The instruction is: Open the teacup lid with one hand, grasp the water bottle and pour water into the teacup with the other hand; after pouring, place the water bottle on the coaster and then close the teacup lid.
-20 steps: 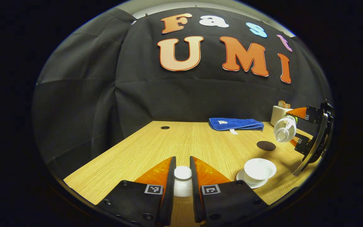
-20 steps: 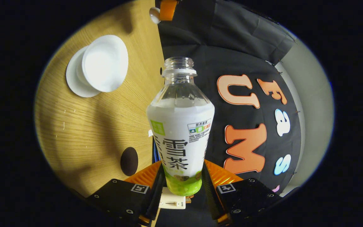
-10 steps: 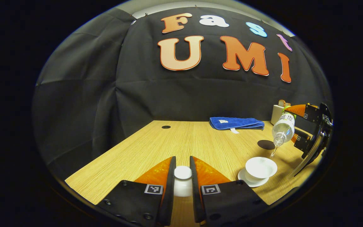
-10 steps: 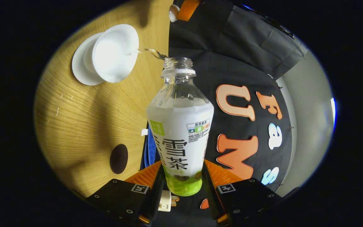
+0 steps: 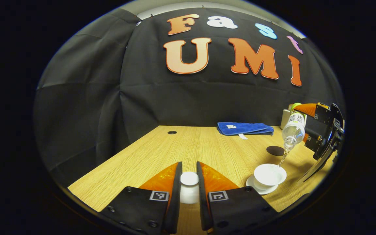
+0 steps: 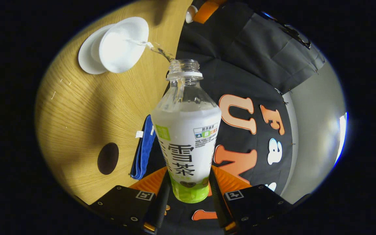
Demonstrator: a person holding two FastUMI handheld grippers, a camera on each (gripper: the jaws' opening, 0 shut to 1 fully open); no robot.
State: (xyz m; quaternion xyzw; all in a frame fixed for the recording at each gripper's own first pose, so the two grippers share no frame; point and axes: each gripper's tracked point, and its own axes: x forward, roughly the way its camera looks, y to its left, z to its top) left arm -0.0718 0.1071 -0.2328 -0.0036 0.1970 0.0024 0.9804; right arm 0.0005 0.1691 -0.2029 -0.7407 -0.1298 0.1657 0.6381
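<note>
A: What has the right claw got?

B: The bottle. Both fingers pinch its lower part, and it is tipped so its open neck points ahead of the claw and down toward the cup. A thin stream of water runs from the neck into the cup.

A: And the cup itself?

B: Open, on its saucer on the bench, ahead of the right claw and off to its left. In the left gripper view the cup sits to the right of the left claw, with the bottle slanting above it.

A: The left claw?

B: Closed on the lid, a finger against either side, held above the bench.

A: The coaster?

B: Dark and round, bare on the bench, near the right claw's left finger. From the left claw it lies beyond the cup. A blue towel lies farther back, by the wall.
</note>
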